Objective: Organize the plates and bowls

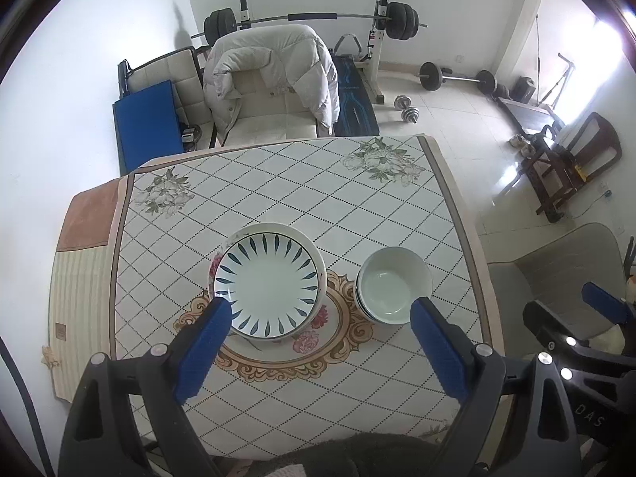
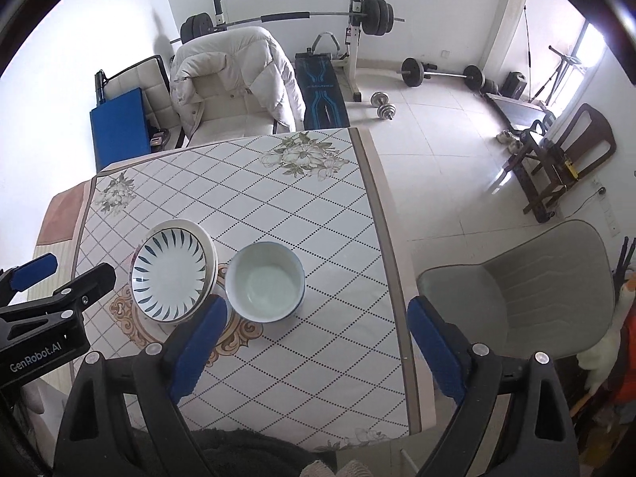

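Observation:
A stack of plates [image 1: 270, 284], the top one white with dark blue leaf marks, sits mid-table; it also shows in the right wrist view [image 2: 173, 272]. Right of it stands a stack of white bowls [image 1: 393, 286], also in the right wrist view [image 2: 265, 282]. My left gripper [image 1: 320, 310] is open and empty, held above the table in front of both stacks. My right gripper [image 2: 318, 310] is open and empty, above the table's right part, just right of the bowls.
The table [image 1: 278, 183] has a diamond-pattern cloth with flower prints. A chair with a white puffy jacket [image 1: 270, 79] stands at the far edge. A grey chair [image 2: 548, 286] stands to the right. Weight bench, barbells and dumbbells [image 1: 407, 109] are on the floor behind.

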Available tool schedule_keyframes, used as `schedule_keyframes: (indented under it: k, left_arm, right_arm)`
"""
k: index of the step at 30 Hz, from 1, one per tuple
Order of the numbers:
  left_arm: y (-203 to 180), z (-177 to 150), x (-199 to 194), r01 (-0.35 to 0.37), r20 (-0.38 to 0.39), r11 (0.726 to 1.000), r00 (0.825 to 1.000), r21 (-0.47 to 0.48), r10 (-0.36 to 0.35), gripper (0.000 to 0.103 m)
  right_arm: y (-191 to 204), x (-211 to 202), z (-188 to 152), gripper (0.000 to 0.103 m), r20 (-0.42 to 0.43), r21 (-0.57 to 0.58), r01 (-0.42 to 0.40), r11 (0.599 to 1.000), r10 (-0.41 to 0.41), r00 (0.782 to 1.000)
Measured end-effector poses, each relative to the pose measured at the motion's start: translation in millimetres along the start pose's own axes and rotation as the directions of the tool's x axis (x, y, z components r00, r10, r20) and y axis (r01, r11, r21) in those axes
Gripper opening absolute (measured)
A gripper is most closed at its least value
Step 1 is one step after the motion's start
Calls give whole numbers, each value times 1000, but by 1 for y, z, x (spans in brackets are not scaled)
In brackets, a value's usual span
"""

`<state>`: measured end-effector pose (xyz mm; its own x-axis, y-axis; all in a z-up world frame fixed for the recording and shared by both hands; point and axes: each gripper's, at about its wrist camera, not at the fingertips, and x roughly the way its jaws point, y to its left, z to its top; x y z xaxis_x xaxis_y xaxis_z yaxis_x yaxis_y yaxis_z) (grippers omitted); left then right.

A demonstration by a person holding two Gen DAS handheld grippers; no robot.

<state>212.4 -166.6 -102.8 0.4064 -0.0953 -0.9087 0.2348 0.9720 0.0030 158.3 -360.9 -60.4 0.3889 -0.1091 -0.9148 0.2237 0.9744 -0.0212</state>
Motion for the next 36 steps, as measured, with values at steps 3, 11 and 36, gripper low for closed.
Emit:
schedule_keyframes:
  k: [3, 11, 36]
  left_arm:
    - [-1, -2, -10, -1, 19, 1000, 1000, 2, 0, 92]
    - [-3, -8, -33, 9, 64, 1000, 998, 1, -9, 92]
    - [-16, 19, 63, 68, -92, 995, 994, 75, -60, 92]
  right_arm:
    - [1, -14, -3, 94, 11, 7, -9, 1000, 9, 1000]
    - [3, -48, -10, 94, 59, 12, -8, 1000, 7, 998]
    - [-25, 20, -10, 101, 3, 59, -44, 997, 44, 999]
